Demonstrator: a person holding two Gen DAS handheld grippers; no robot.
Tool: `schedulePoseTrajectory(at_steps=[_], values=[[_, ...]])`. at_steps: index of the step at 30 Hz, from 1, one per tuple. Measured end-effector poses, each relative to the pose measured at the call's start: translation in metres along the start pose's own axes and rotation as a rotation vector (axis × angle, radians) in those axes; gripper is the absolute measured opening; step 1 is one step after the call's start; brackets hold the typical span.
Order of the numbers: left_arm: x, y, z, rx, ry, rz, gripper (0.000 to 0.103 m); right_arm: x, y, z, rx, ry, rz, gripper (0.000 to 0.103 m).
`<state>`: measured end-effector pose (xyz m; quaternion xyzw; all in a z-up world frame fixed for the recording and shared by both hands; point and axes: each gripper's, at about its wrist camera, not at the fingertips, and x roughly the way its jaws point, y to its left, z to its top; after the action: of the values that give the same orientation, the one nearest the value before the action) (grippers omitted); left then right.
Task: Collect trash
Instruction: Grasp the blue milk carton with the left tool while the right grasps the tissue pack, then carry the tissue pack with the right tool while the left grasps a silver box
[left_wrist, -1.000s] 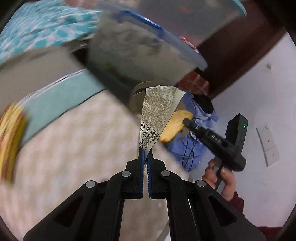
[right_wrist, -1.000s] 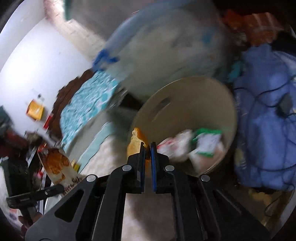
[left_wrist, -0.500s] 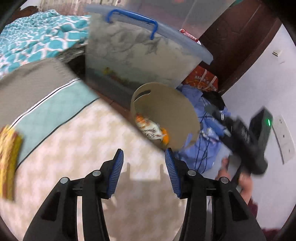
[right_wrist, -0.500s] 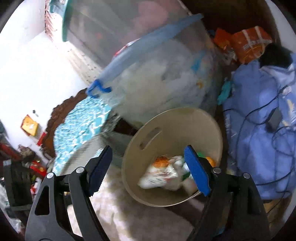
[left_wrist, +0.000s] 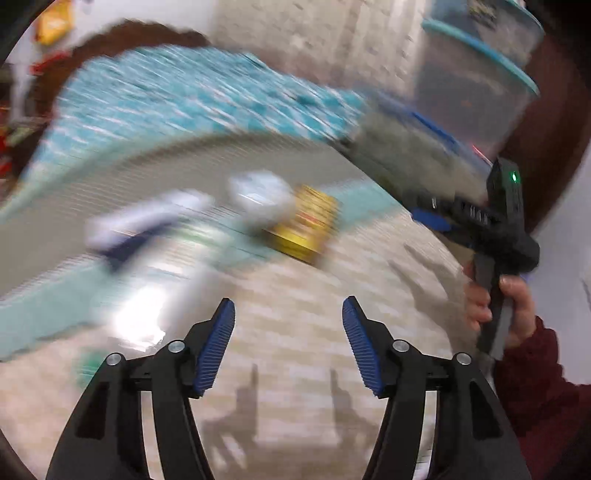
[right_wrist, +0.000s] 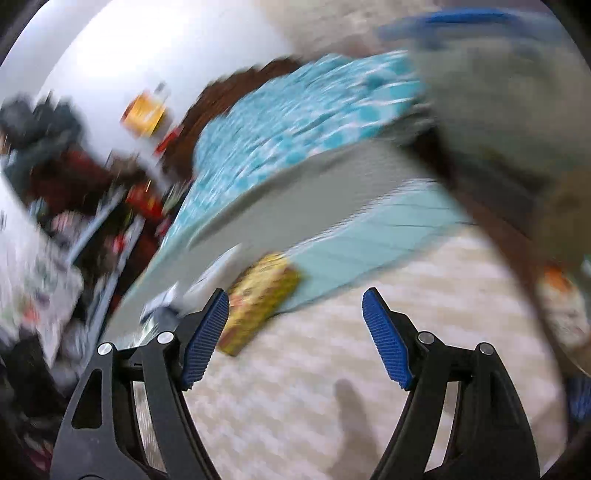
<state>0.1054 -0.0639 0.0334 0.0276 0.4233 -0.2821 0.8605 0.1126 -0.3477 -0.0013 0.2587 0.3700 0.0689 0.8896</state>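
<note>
Both grippers are swinging away from the trash bin, back over the bed. Down low, the left gripper (left_wrist: 288, 341) is opening with nothing between its jaws; the right gripper (right_wrist: 295, 336) is closing a little, also empty. Farther up, mid-frame, a yellow wrapper (left_wrist: 304, 229) is lying on the bed (left_wrist: 295, 332), looking like the next trash to grab. A white wrapper (left_wrist: 258, 194) is lying just beside it.

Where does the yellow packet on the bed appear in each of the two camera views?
Left wrist view: the yellow packet lies near the middle of the picture, above the open jaws, blurred.
Right wrist view: the yellow packet lies left of the middle, just beside the left pad.
Shared landmark: the teal patterned blanket lies beyond the packet in both views.
</note>
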Motion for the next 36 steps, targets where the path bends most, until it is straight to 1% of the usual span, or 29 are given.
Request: schedulePoseTrajectory(at_steps=[1,2,4,5,7,8,9,10,11,12,13,14,16,17,19,21,22,23,25,26,27,28,29,30,31,32,33,36], values=[[-0.007,0.011,0.005,-0.01,-0.016,0.033,0.058,0.019,0.021,0.004,-0.051,0.031,0.002,0.075],[-0.016,0.033,0.017,-0.025,-0.041,0.104,0.058,0.034,0.036,0.007,-0.086,0.053,-0.009,0.076],[-0.019,0.057,0.032,-0.028,-0.051,0.182,0.058,0.061,0.06,0.012,-0.132,0.088,-0.031,0.076],[-0.014,0.078,0.043,-0.018,-0.038,0.218,0.059,0.072,0.068,0.014,-0.149,0.104,-0.049,0.077],[-0.002,0.104,0.051,-0.002,0.002,0.259,0.062,0.092,0.078,0.015,-0.169,0.131,-0.087,0.081],[0.014,0.119,0.058,0.017,0.041,0.277,0.063,0.099,0.081,0.013,-0.174,0.14,-0.087,0.081],[0.021,0.128,0.06,0.021,0.057,0.274,0.063,0.102,0.084,0.013,-0.179,0.146,-0.084,0.082],[0.029,0.138,0.064,0.016,0.07,0.235,0.064,0.107,0.089,0.012,-0.191,0.15,-0.086,0.084],[0.033,0.144,0.066,0.01,0.076,0.186,0.068,0.109,0.09,0.01,-0.207,0.149,-0.1,0.086],[0.039,0.149,0.069,0.002,0.08,0.11,0.078,0.11,0.093,0.009,-0.22,0.15,-0.115,0.09],[0.046,0.15,0.073,0.006,0.079,0.065,0.083,0.116,0.096,0.008,-0.241,0.157,-0.138,0.091],[0.05,0.151,0.074,0.03,0.077,0.046,0.088,0.121,0.098,0.007,-0.254,0.169,-0.156,0.091],[0.064,0.145,0.078,0.082,0.082,0.033,0.089,0.132,0.103,0.005,-0.277,0.188,-0.195,0.091],[0.074,0.147,0.08,0.09,0.097,0.029,0.089,0.137,0.105,0.004,-0.31,0.187,-0.227,0.091],[0.088,0.149,0.079,0.069,0.128,-0.007,0.089,0.141,0.109,0.0,-0.368,0.185,-0.263,0.091],[0.1,0.149,0.075,0.05,0.17,-0.061,0.088,0.141,0.111,-0.003,-0.422,0.168,-0.293,0.079],[0.104,0.146,0.069,0.054,0.193,-0.068,0.087,0.139,0.11,-0.004,-0.443,0.158,-0.305,0.069],[0.107,0.146,0.067,0.056,0.201,-0.075,0.088,0.136,0.108,-0.005,-0.448,0.153,-0.299,0.064],[0.108,0.137,0.055,0.06,0.224,-0.103,0.087,0.127,0.101,-0.006,-0.422,0.142,-0.266,0.061],[0.107,0.13,0.05,0.077,0.236,-0.108,0.087,0.123,0.099,-0.006,-0.411,0.135,-0.257,0.061],[0.109,0.124,0.047,0.09,0.241,-0.098,0.084,0.116,0.097,-0.007,-0.403,0.118,-0.25,0.06],[0.108,0.118,0.043,0.105,0.249,-0.081,0.084,0.108,0.096,-0.009,-0.403,0.096,-0.247,0.06],[0.108,0.117,0.042,0.097,0.25,-0.082,0.081,0.102,0.095,-0.01,-0.405,0.078,-0.248,0.059],[0.107,0.116,0.041,0.085,0.252,-0.075,0.074,0.095,0.094,-0.011,-0.401,0.062,-0.247,0.059],[0.107,0.115,0.042,0.07,0.259,-0.059,0.07,0.085,0.092,-0.013,-0.389,0.042,-0.24,0.059],[0.109,0.115,0.044,0.055,0.267,-0.04,0.063,0.077,0.09,-0.013,-0.372,0.027,-0.23,0.059],[0.109,0.116,0.044,0.041,0.271,-0.025,0.059,0.069,0.088,-0.013,-0.356,0.015,-0.22,0.059],[0.113,0.12,0.047,0.012,0.278,0.037,0.06,0.04,0.08,-0.019,-0.308,-0.025,-0.189,0.059]])
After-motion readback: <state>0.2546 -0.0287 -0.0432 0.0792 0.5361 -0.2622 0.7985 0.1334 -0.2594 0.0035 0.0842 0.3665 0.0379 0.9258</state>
